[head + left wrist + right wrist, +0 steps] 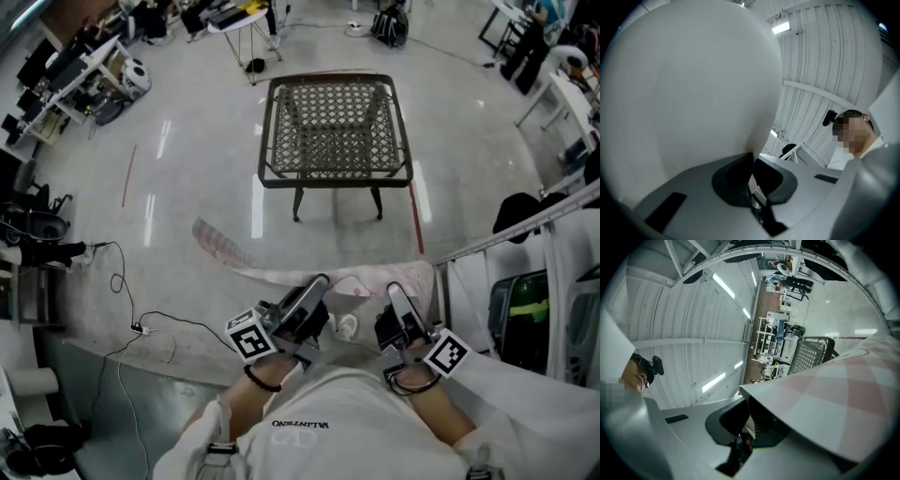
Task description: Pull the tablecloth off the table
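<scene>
The room is a wide workshop with a glossy grey floor [187, 159], benches [80, 70] along the left wall and a cable [141, 323] trailing near the person's feet. The surface [336, 181], a dark metal lattice, stands well ahead of the person and is bare. The cloth [246, 263], pale with pink checks, already lies off it: one long strip drags across the floor and rises to the grippers just in front of the body. The left gripper [319, 283] is clamped on a fold that billows across its own view. The right gripper [396, 292] is likewise closed on the cloth's edge. To finish cleanly, I judge both grips should hold firm and level, drawing the tail in smoothly. It should be kept clear of the cable and of the feet.
</scene>
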Motion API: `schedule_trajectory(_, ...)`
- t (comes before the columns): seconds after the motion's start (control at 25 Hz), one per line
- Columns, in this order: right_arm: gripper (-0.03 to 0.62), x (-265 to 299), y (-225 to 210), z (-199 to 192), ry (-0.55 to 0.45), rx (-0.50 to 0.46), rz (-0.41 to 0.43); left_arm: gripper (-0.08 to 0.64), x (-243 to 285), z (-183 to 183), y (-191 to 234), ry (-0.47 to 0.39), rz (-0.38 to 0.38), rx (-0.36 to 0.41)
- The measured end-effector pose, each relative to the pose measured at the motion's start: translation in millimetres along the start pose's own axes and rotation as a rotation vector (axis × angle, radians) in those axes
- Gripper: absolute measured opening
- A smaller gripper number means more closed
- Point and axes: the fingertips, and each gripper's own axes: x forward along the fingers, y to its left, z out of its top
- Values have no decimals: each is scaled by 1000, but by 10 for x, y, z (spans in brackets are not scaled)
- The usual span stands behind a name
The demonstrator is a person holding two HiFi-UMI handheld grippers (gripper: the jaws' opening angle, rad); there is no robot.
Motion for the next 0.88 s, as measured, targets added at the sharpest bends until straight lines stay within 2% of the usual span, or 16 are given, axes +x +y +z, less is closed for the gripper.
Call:
schedule_trajectory(0.56, 11, 112, 4, 51, 5, -60, 11, 3, 23, 47, 153, -8, 5, -29)
schedule_trajectory(0.88, 11, 149, -16, 57, 11, -46, 0, 3, 51, 92, 131, -11, 0, -18)
